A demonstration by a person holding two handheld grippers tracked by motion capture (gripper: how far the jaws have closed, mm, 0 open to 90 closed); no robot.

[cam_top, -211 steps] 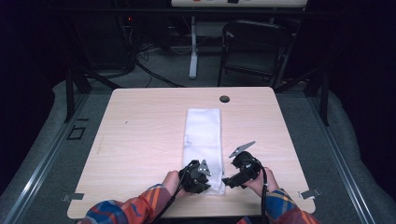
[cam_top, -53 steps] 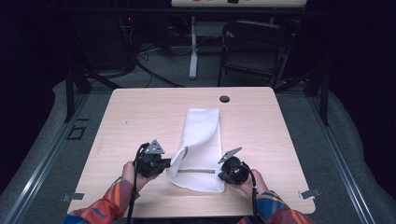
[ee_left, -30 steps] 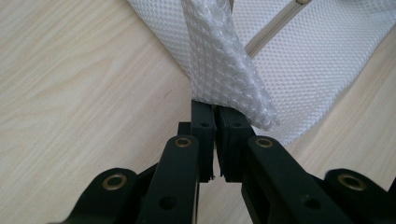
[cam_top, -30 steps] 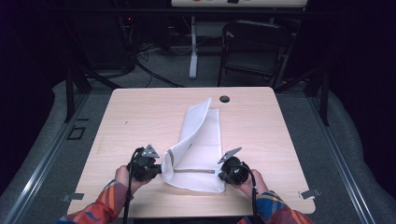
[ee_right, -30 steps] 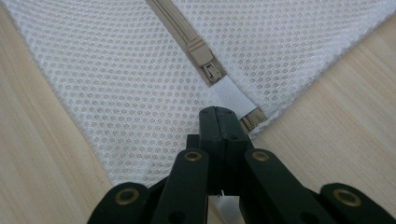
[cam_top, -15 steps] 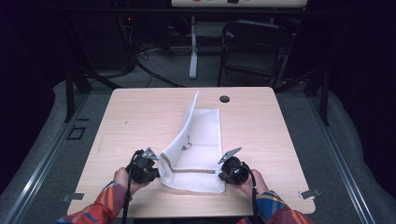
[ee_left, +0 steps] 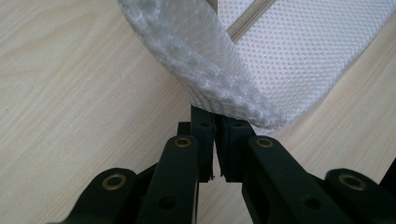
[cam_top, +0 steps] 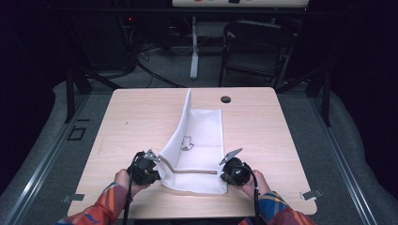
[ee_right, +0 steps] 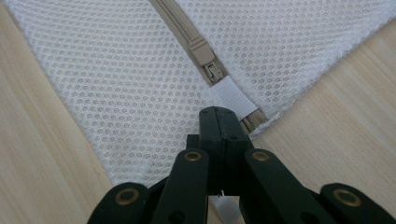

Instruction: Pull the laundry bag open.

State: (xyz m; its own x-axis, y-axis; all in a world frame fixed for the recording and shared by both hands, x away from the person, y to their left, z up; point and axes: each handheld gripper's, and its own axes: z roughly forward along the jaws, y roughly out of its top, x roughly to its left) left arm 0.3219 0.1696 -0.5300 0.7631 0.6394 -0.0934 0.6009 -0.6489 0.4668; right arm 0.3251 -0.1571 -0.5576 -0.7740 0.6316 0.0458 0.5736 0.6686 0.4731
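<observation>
A white mesh laundry bag [cam_top: 199, 140] is lying on the wooden tabletop [cam_top: 131, 117], its left edge lifting upward. The left gripper [ee_left: 214, 122] is pinching that near left corner with closed fingers, while the right gripper [ee_right: 219, 116] is clamping the zipper [ee_right: 196, 46] end at the near right corner.

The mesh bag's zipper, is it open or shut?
Shut: in the right gripper view the slider sits at the zipper's end by the white tab, and the zipper runs as one closed line across the mesh bag.
</observation>
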